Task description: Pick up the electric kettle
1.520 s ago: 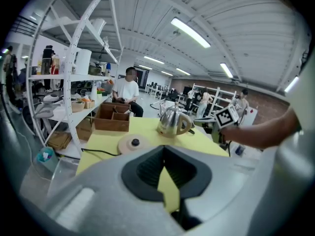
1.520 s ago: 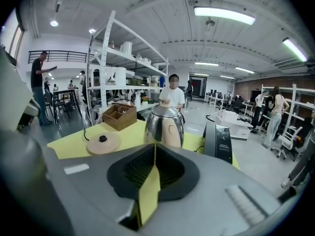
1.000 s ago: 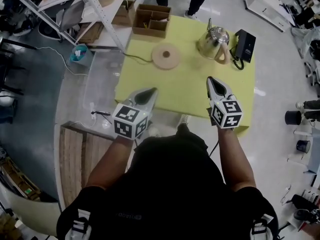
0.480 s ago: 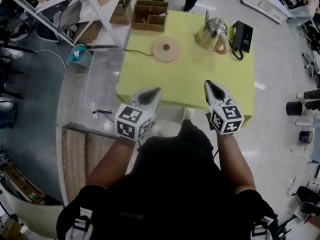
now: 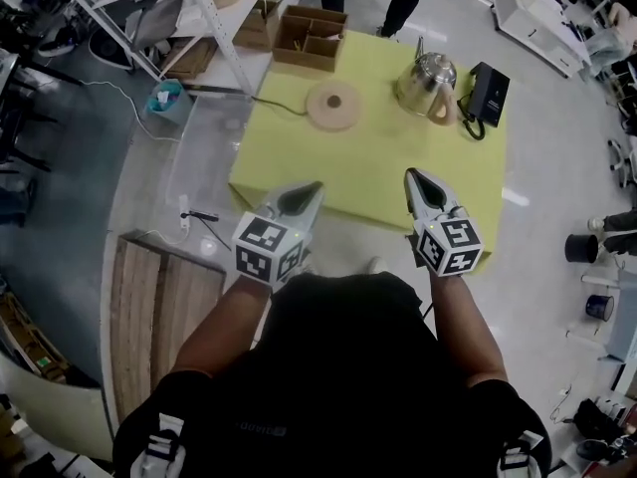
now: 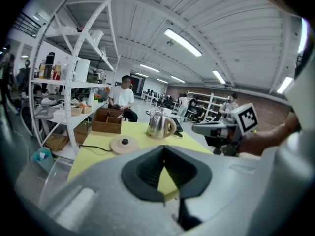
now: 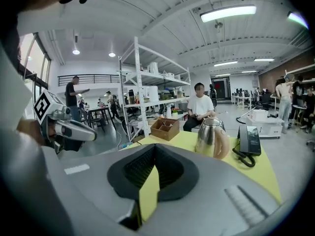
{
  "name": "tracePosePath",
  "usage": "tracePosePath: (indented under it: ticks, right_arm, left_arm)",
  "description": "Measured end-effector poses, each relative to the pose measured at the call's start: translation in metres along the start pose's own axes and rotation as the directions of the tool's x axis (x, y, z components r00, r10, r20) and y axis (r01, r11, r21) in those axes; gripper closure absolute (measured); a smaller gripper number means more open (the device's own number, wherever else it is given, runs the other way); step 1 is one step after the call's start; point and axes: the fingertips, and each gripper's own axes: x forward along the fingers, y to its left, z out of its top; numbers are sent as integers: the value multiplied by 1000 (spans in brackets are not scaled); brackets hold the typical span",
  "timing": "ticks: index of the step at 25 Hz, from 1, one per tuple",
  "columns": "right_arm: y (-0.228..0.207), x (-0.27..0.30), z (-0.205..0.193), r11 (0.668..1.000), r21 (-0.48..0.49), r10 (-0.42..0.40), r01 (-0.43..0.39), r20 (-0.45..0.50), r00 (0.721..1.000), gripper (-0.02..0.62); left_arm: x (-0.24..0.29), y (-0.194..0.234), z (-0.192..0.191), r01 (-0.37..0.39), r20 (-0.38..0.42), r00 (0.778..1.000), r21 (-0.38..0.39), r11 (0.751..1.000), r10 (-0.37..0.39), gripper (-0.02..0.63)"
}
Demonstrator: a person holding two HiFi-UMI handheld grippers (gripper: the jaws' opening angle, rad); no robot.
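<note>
Head view, left to right: the left gripper (image 5: 311, 187) is held closed on nothing over the near edge of the yellow table (image 5: 378, 172), the round base (image 5: 332, 106) lies further in, and the right gripper (image 5: 410, 174) is likewise closed and empty. The electric kettle (image 5: 426, 78) stands far right, off its base. The right jaws should probably be opened early and its handle (image 5: 443, 108) approached squarely.

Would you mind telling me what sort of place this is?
Probably an open-plan lab or workshop: tall metal shelving, long ceiling strip lights, and a yellow-covered table holding an electric kettle.
</note>
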Motion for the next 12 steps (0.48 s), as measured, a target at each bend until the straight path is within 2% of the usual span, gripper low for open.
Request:
tracePosePath:
  ticks: [6, 12]
  right_arm:
    - [-22, -18, 5, 996, -42, 81, -81, -7, 997, 591]
    - [-55, -44, -6, 988, -30, 148, -148, 4, 989, 591]
  left_arm:
    - [23, -33, 13, -49, 34, 998, -23, 999, 50, 604]
    - [48, -68, 6, -108, 37, 993, -35, 994, 109, 604]
